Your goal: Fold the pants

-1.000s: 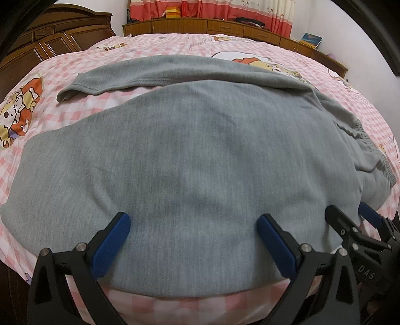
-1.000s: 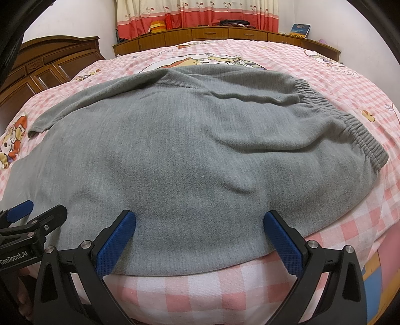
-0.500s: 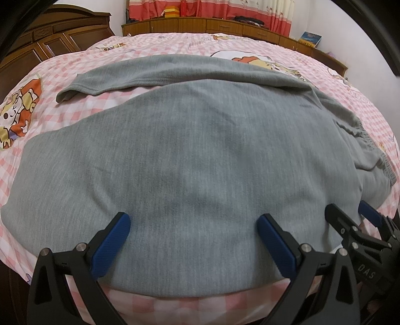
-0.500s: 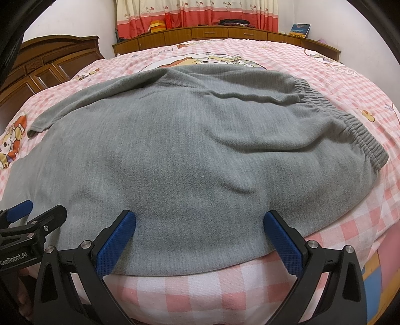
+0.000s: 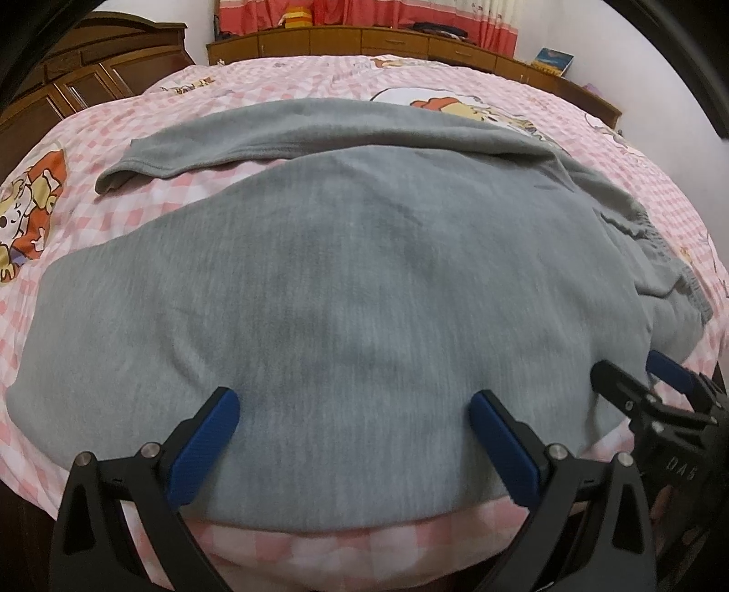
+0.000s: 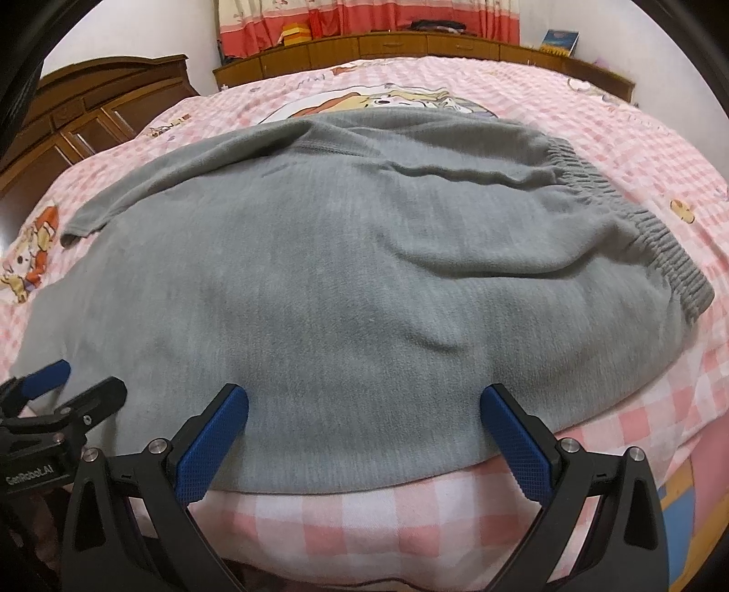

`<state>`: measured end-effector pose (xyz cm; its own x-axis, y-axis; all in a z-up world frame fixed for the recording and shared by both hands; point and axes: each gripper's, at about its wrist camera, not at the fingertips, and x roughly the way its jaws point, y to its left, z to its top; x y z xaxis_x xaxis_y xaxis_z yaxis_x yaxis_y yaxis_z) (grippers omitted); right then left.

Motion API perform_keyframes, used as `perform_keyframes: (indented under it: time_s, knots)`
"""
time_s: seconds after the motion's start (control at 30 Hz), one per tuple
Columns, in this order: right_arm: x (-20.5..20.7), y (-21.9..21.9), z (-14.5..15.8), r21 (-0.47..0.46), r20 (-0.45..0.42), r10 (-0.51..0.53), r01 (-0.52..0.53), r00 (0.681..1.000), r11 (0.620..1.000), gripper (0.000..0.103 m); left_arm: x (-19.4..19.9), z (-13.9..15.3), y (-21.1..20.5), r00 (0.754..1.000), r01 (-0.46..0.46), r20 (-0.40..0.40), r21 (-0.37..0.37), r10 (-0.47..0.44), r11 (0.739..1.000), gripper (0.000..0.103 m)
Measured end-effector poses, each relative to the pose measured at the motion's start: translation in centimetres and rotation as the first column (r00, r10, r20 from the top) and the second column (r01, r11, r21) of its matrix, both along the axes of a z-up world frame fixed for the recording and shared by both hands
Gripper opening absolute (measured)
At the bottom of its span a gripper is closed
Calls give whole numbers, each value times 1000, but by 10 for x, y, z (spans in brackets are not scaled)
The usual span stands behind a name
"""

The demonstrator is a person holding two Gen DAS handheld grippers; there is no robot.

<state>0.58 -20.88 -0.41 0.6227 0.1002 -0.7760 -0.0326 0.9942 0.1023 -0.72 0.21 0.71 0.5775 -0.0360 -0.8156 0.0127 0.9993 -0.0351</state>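
Grey fleece pants [image 5: 355,273] lie spread across the bed, legs to the left, ribbed waistband [image 6: 656,237] to the right; they fill the right wrist view [image 6: 346,273] too. One leg end [image 5: 136,168] lies at the far left. My left gripper [image 5: 353,410] is open, its blue pads over the near edge of the pants. My right gripper [image 6: 364,410] is open over the near edge nearer the waistband. Each gripper shows in the other's view, the right one [image 5: 647,382] and the left one [image 6: 68,387].
The bed has a pink checked sheet [image 6: 410,510] with cartoon prints. A dark wooden wardrobe [image 5: 91,77] stands at the left. A low wooden cabinet [image 5: 410,41] with red curtains above runs along the far wall. The bed's near edge is just below the grippers.
Both views have shifted slightly and show motion blur; the grippers have moved a little over the pants. The pants lie as before and both grippers stay open.
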Motion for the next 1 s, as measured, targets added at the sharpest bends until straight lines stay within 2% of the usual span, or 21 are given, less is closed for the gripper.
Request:
perform_keyframes:
  time_s: [0.27, 0.5, 0.73, 1.0]
  knots:
    - [0, 1, 8, -13, -30, 47, -47, 998, 999, 103, 0, 9, 3, 1000, 19, -20, -15, -19, 1000, 103]
    - [8, -7, 33, 21, -32, 87, -86, 996, 996, 103, 13, 35, 15, 1000, 18, 25, -15, -18, 1000, 103]
    - [51, -32, 71, 6, -14, 66, -65, 998, 998, 103, 61, 70, 47, 998, -33, 48, -18, 34, 999, 103]
    - [109, -64, 88, -21, -45, 31, -32, 999, 999, 103, 124, 97, 103, 990, -134, 53, -20, 134, 991, 103]
